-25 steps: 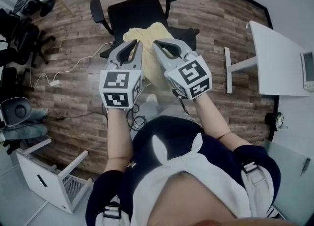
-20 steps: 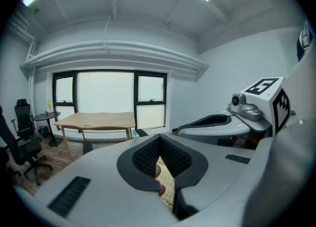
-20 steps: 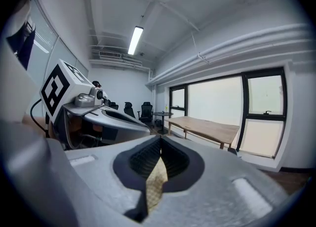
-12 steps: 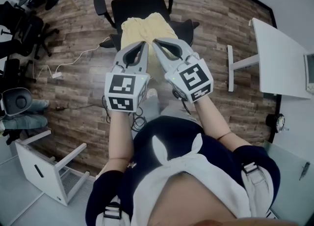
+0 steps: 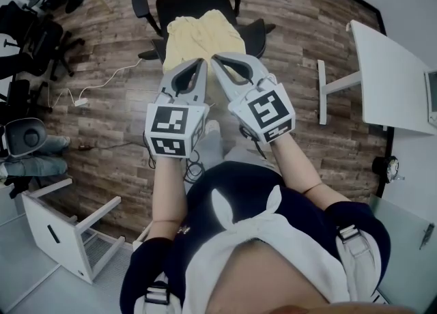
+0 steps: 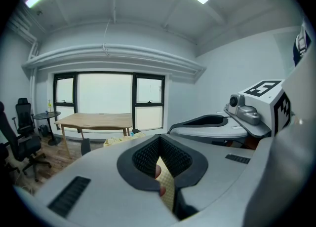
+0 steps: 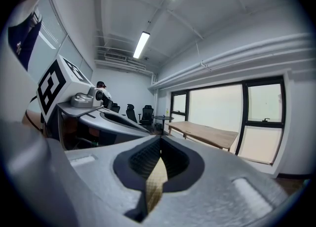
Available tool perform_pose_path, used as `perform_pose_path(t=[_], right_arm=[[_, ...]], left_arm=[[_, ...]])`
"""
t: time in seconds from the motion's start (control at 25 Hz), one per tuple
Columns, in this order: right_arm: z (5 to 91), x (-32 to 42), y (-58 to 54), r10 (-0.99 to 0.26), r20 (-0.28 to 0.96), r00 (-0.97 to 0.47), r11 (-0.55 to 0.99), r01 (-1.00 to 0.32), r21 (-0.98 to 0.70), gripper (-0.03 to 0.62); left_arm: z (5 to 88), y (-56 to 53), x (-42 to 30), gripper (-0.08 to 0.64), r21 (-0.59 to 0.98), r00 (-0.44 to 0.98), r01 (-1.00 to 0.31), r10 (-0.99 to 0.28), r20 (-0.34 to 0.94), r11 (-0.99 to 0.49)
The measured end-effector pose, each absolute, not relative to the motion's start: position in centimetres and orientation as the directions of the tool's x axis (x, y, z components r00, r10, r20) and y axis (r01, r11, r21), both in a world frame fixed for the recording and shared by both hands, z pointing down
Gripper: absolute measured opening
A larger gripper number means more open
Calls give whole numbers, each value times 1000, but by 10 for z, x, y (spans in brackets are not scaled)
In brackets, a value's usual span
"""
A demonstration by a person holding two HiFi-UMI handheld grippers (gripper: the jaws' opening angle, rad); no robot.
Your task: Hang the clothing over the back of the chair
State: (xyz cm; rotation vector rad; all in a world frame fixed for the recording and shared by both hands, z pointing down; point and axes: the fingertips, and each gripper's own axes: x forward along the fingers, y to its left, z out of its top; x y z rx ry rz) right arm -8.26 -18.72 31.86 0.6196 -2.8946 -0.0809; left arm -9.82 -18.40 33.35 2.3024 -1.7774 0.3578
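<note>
The yellow clothing [image 5: 194,36] stretches from the seat of the black office chair [image 5: 194,2] back towards my two grippers, which sit side by side in front of the chair. My left gripper [image 5: 199,64] is shut on one edge of the clothing, and the yellow fabric [image 6: 167,184] shows pinched between its dark pads. My right gripper [image 5: 217,60] is shut on the edge beside it, with a yellow fold [image 7: 157,176] caught between its pads. In the left gripper view, more of the clothing [image 6: 121,139] shows beyond the jaws. The chair's back is on its far side, away from me.
A white desk [image 5: 386,77] stands to the right and a white cabinet [image 5: 65,237] at the lower left. Other black chairs [image 5: 31,39] and a person's legs [image 5: 31,166] are at the left. A white cable [image 5: 102,91] lies on the wooden floor, and a wooden table [image 6: 94,120] stands by the windows.
The clothing, bunched on the seat a second ago, is now drawn out flat towards me. Both grippers have pulled back from the chair together.
</note>
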Motion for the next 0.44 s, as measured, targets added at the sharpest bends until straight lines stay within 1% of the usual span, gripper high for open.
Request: perform_pose_path(t=[0.24,0.44], right_arm=[[320,-74,-173,-426,161,-890,904,-414,103,-1],[329,-67,-155,-433,163,-887,901,-419,113,0]], left_arm=[[335,-170,-89,6,19,261,-963,-915,307,-268],[344,-154,-85,6,50,262,-964,-918,296,-259]])
